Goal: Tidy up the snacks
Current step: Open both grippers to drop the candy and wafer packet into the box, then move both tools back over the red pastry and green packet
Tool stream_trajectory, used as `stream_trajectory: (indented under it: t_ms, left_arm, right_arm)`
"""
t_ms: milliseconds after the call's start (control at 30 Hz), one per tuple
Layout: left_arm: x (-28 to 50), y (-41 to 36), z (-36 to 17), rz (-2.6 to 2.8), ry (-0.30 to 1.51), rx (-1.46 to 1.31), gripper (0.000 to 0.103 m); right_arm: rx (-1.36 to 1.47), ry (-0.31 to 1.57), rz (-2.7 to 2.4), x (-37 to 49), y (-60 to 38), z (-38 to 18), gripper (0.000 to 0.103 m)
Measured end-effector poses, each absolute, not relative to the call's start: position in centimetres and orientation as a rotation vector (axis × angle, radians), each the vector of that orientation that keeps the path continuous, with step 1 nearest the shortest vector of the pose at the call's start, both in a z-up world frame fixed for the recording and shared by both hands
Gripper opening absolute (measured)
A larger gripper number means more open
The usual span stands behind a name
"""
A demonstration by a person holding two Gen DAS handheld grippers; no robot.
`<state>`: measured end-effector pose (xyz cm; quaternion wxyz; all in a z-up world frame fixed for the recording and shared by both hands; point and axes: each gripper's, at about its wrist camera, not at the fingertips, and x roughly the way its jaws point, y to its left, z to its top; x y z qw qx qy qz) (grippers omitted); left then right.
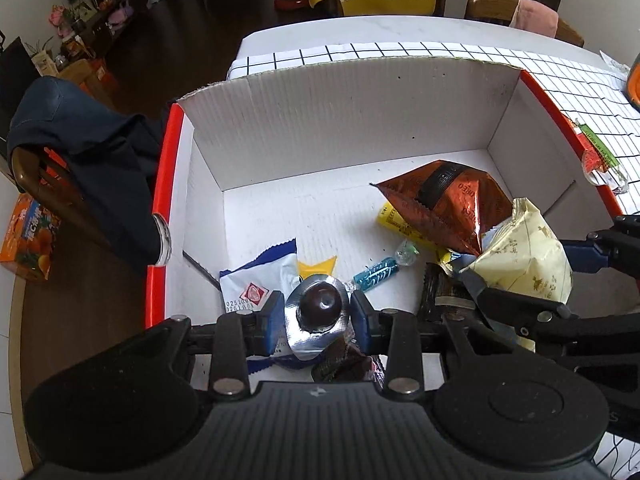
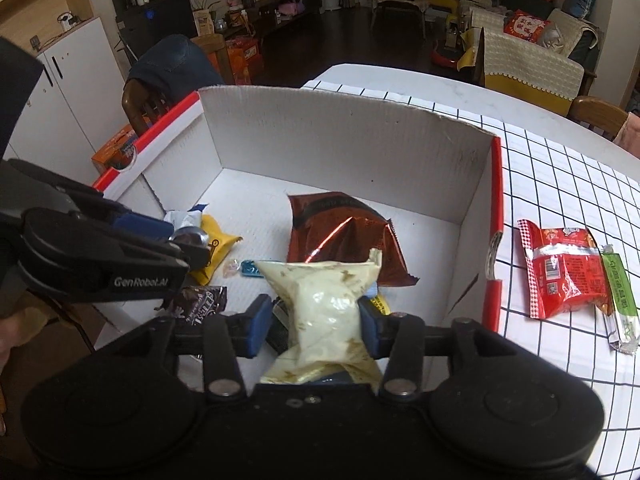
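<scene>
A white cardboard box with red edges point(image 1: 340, 120) point(image 2: 344, 140) stands on the checked tablecloth and holds several snacks. My left gripper point(image 1: 318, 314) is shut on a silver foil cup with a dark jelly point(image 1: 320, 308) and holds it over the box's near left part; it also shows in the right wrist view point(image 2: 190, 236). My right gripper point(image 2: 316, 320) is shut on a cream-coloured snack bag point(image 2: 320, 304) point(image 1: 524, 264) over the box's near right part. In the box lie a copper-brown bag point(image 1: 444, 204) point(image 2: 340, 232), a yellow packet point(image 2: 214, 252), a white-and-blue packet point(image 1: 256, 280) and a teal candy point(image 1: 376, 274).
On the tablecloth right of the box lie a red snack packet point(image 2: 560, 272) and a green bar point(image 2: 620, 300). A wooden chair with a dark blue garment point(image 1: 80, 152) stands left of the box. An orange carton point(image 1: 28, 236) lies by the chair.
</scene>
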<state>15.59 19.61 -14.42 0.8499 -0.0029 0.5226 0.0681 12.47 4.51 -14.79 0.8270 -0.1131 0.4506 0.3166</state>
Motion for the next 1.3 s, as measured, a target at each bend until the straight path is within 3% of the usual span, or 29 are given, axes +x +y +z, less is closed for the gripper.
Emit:
stream_trajectory:
  t_ms: [100,267,500,1300]
  left_arm:
    - [15.3,19.6,-13.9,0.137,1.091,-0.021,0.037]
    - [14.5,19.5,-12.9,0.133,1.062,-0.042,0.051]
    - [13.2,18.9,-10.8,0.132,1.004,-0.061,0.063]
    - [12.3,11.0,-5.0,0.041,0.807,-0.047,0.084]
  right_arm:
    - [-0.225,0.948,0.674,12.2,4.3,-14.4,0.056]
    - [-0.191,0.923,0.678,11.8,3.5,-13.2,0.066]
    - [-0.142,0.879,0.697,11.0,2.5,-11.0,0.075]
    - [-0.017,0.763,0.680,10.2,-7.1,-6.2,0.103]
